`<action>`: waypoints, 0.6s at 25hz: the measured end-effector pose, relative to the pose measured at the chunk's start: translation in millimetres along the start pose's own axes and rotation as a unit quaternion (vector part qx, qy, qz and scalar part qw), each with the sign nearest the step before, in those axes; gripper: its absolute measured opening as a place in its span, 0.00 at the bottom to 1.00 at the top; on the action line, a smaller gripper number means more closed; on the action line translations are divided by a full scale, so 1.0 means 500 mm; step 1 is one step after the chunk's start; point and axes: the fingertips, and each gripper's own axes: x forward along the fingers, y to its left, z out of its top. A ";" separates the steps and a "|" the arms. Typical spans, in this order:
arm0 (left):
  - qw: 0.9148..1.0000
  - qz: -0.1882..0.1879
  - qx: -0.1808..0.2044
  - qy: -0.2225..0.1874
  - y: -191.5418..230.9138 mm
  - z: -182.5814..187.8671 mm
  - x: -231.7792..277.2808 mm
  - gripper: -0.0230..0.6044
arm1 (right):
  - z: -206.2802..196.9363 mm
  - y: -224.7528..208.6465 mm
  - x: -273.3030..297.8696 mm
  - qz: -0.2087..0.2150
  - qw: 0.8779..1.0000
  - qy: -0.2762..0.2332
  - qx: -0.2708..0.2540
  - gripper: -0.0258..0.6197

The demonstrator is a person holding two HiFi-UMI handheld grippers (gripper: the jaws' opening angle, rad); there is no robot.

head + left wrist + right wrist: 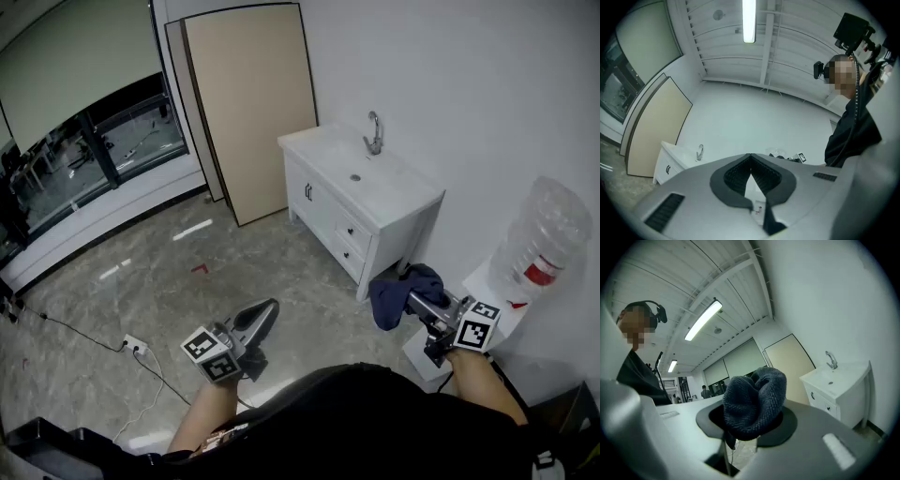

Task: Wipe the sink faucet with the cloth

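Black top; grey left gripper, right gripper, black pads, black-white marker cubes.

We find the room evenly and fairly brightly lit. Light comes from a ceiling tube lamp, which burns out to plain white in the left gripper view. The glossy floor carries pale streaks of glare, and a soft shadow lies beneath the sink cabinet. Both gripper views bulge like a fisheye, with dark rounded corners. The cloth shows its knit crisply.
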 end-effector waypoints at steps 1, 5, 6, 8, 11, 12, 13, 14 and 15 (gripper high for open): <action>1.000 -0.003 0.008 0.003 0.007 -0.008 -0.004 0.04 | -0.001 -0.001 0.001 0.000 1.000 0.000 0.001 0.21; 1.000 -0.005 0.011 0.004 0.014 -0.014 -0.007 0.04 | -0.004 -0.005 0.003 0.001 1.000 0.000 0.002 0.21; 1.000 -0.005 0.008 0.002 0.013 -0.013 -0.007 0.04 | -0.004 -0.006 0.004 0.001 1.000 0.001 0.001 0.21; 1.000 -0.009 0.010 0.000 0.016 -0.017 -0.009 0.04 | -0.004 -0.007 0.005 0.000 1.000 0.002 0.000 0.21; 1.000 -0.003 -0.004 -0.004 0.014 -0.009 -0.006 0.04 | -0.004 -0.009 0.011 0.002 1.000 0.003 0.010 0.21; 1.000 -0.003 -0.006 -0.005 0.016 -0.007 -0.007 0.04 | -0.005 -0.010 0.016 0.003 1.000 0.004 0.019 0.21; 1.000 -0.005 -0.005 -0.006 0.019 -0.007 -0.008 0.04 | -0.007 -0.012 0.021 0.004 1.000 0.006 0.029 0.22; 1.000 -0.007 -0.004 -0.008 0.024 -0.007 -0.009 0.04 | -0.012 -0.015 0.027 0.005 0.999 0.010 0.037 0.22; 1.000 -0.008 -0.005 -0.009 0.029 -0.008 -0.010 0.04 | -0.018 -0.019 0.033 0.005 0.999 0.016 0.044 0.22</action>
